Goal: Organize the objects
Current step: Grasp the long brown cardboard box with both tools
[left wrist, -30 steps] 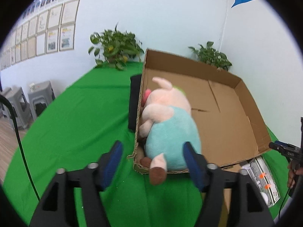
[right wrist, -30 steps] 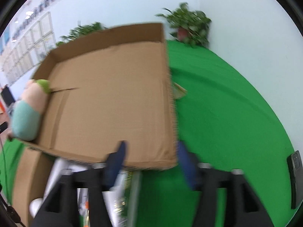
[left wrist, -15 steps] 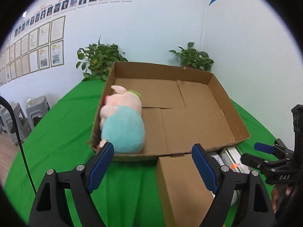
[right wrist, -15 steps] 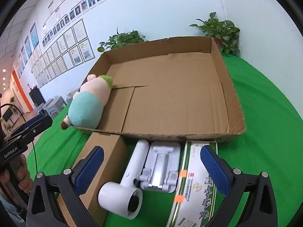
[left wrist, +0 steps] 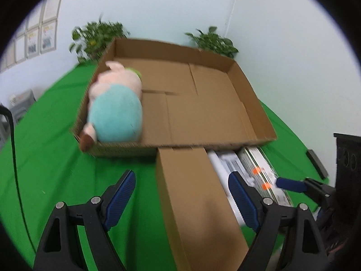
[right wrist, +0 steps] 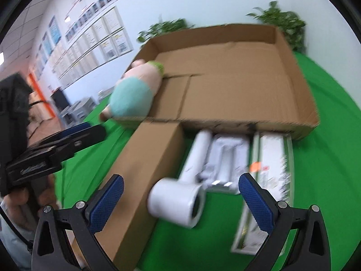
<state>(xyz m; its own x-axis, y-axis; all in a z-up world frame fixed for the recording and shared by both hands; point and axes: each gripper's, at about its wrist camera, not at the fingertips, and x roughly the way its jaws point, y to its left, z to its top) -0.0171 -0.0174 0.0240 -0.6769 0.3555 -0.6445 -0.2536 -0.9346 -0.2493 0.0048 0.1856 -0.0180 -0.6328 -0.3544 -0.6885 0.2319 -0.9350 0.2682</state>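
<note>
We hover, both tongs wide, empty: left gripper (left wrist: 181, 189) over brown carton (left wrist: 194, 194), right gripper (right wrist: 180, 194) over hair dryer (right wrist: 180, 194). Risk: round dryer rolls off pads; carton too wide, slips.

Pink-and-teal plush pig (left wrist: 115, 110) in brown cardboard tray (left wrist: 225, 117) on green cloth (left wrist: 45, 146).

Plush toy (left wrist: 115, 110) in tray's (left wrist: 255, 103) left corner, closed box (left wrist: 196, 198) before tray
</note>
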